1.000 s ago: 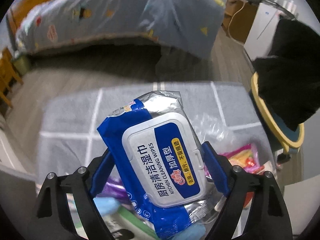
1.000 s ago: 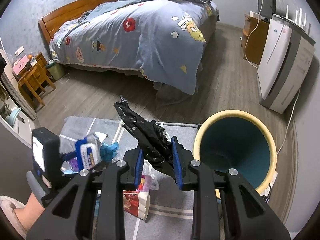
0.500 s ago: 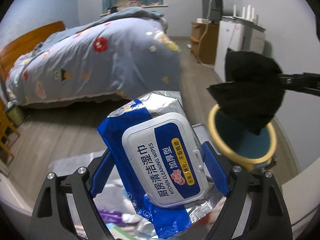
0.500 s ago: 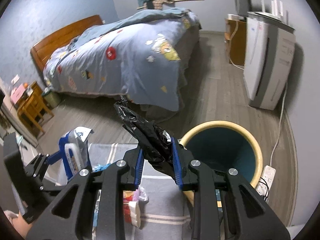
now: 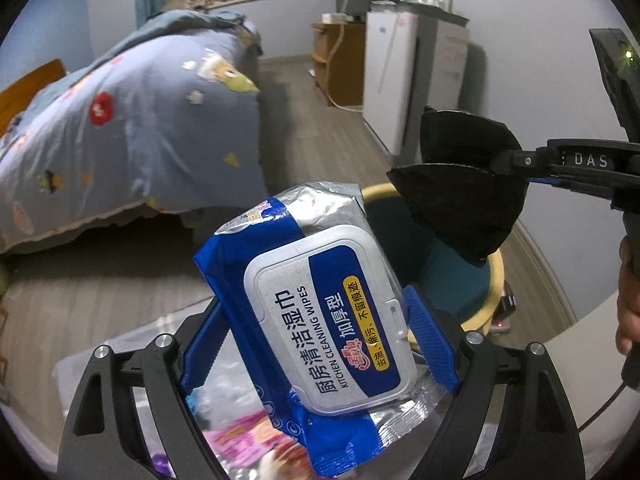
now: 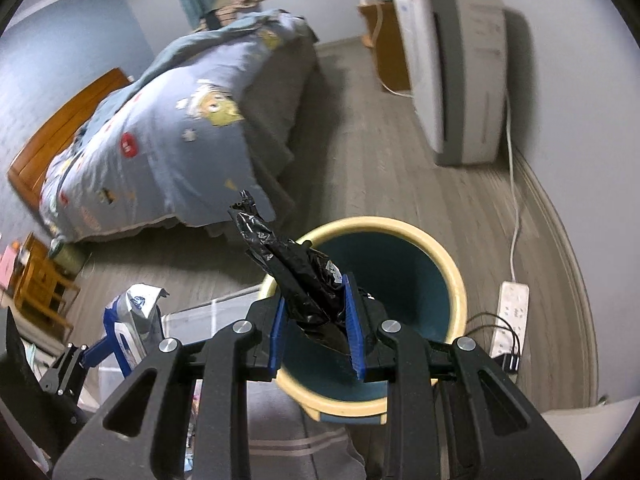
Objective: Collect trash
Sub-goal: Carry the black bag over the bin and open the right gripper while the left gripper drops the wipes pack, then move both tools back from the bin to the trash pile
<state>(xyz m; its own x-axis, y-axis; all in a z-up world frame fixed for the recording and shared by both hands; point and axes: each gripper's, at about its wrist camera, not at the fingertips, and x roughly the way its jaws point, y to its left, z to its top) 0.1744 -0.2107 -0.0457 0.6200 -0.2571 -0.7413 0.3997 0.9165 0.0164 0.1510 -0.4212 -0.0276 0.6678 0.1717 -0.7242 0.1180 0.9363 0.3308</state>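
Observation:
My left gripper [image 5: 316,344] is shut on a blue and silver pack of kitchen cleaning wipes [image 5: 320,320], held up in the air; the same pack [image 6: 128,320] shows at the lower left of the right wrist view. My right gripper [image 6: 316,320] is shut on a crumpled black plastic bag [image 6: 296,276], which hangs over the mouth of a round bin with a yellow rim and teal inside [image 6: 452,276]. In the left wrist view the black bag [image 5: 460,184] sits to the right, above the bin [image 5: 494,280], which stands just behind the wipes.
A bed with a blue cartoon quilt [image 6: 168,132] fills the left. A white appliance [image 6: 456,64] stands by the right wall, with a power strip [image 6: 512,312] and cable on the wood floor. A grey striped mat [image 6: 280,448] with colourful wrappers [image 5: 256,436] lies below.
Both grippers have swung right, away from the mat toward the bin. The black bag now hangs over the bin's mouth, and the wipes pack has risen near its rim.

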